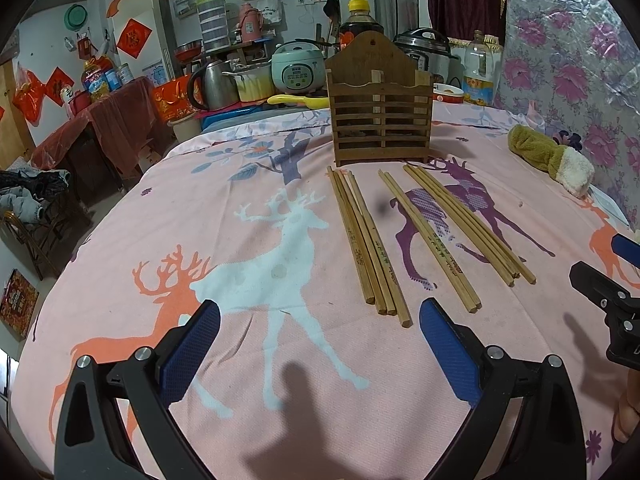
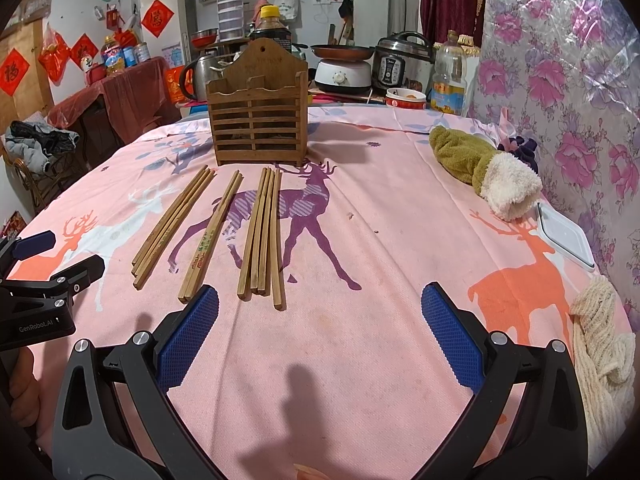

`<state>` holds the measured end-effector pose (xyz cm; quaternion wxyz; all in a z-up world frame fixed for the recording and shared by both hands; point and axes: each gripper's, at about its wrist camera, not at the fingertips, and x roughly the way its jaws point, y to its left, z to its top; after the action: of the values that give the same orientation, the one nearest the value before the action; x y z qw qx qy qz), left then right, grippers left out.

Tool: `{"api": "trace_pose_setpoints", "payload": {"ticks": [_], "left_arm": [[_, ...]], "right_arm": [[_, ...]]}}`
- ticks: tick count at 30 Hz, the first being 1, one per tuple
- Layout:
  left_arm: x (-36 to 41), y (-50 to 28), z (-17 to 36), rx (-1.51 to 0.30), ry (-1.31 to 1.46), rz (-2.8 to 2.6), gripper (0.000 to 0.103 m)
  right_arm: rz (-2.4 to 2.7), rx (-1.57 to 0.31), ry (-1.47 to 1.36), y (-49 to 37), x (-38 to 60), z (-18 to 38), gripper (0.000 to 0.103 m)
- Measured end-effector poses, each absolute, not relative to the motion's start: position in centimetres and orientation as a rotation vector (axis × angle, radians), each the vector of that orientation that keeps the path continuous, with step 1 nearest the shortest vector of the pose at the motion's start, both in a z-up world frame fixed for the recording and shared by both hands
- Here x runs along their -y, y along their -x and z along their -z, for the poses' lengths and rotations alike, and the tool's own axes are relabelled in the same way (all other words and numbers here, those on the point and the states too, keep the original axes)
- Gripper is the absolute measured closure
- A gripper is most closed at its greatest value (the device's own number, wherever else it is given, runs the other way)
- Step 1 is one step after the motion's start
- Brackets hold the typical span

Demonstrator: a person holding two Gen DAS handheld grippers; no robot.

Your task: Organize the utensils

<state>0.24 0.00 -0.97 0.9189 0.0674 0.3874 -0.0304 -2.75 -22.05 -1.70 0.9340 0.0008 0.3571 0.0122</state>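
Chopsticks point(image 2: 208, 236) lay ahead of both gaping, empty claws, left point(image 1: 320, 354) and right point(image 2: 320, 338), hovering low; left claw's body read "GenRobot.AI".

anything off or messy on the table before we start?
Nothing spilled or broken. Chopsticks lie loose in three bundles on the cloth in front of the wooden holder, which stands upright with none in it. A few dark crumbs right of them. Left gripper and right gripper both open, empty.
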Motion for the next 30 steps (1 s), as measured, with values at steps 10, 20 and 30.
{"api": "trace_pose_setpoints", "payload": {"ticks": [10,20,30], "left_arm": [[0.4,0.1,1.4,-0.799,-0.138,0.063,0.005],[0.9,1.0,2.2,-0.809,-0.138,0.066,0.006],[0.5,-0.2,2.5,-0.910,-0.128,0.068,0.006]], "right_arm": [[-0.024,-0.733,-0.003,2.6,22.1,1.8,0.005],[-0.029,-0.750,-0.008,2.3,22.2,1.9,0.005],[-0.026,-0.828,-0.034,1.6,22.5,3.1,0.005]]}}
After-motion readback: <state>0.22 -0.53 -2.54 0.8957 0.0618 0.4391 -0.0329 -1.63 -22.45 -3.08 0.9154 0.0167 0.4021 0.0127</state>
